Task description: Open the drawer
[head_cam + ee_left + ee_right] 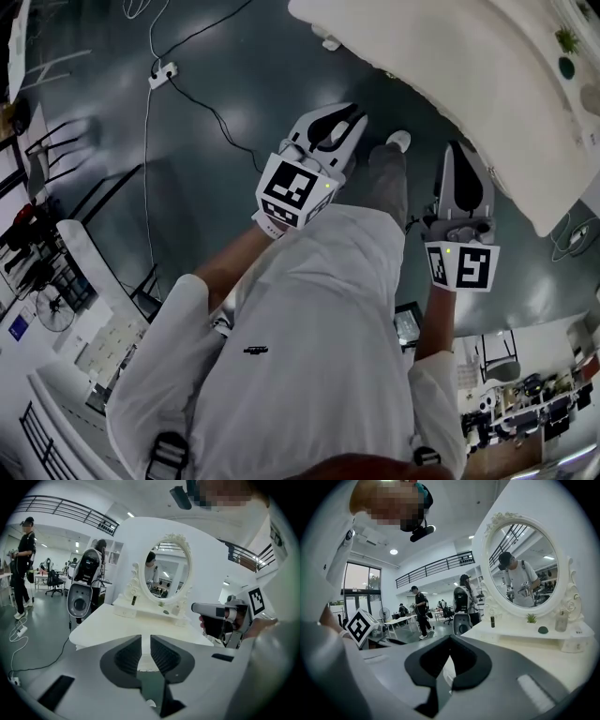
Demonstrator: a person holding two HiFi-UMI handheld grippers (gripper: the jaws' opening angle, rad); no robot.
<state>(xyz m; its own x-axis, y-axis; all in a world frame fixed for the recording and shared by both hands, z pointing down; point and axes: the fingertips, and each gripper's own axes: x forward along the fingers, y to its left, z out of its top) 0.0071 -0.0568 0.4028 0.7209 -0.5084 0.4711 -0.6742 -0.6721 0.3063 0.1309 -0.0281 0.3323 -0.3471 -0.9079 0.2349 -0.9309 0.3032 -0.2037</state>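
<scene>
A white dressing table (450,94) with an oval mirror (166,569) stands in front of me; I cannot make out a drawer front in any view. My left gripper (339,120) hangs over the floor just short of the table's rounded edge (112,620). Its jaws (146,641) stand a narrow gap apart with nothing between them. My right gripper (461,155) is held beside the table's side edge. Its fingertips (450,638) meet, empty. It also shows at the right of the left gripper view as the right gripper (220,616) in a hand.
A power strip (161,73) with cables lies on the dark floor to the left. A black-and-white machine (84,590) stands beside the table's left end. Small bottles and a plant (531,618) sit on the mirror shelf. People stand further back (23,564).
</scene>
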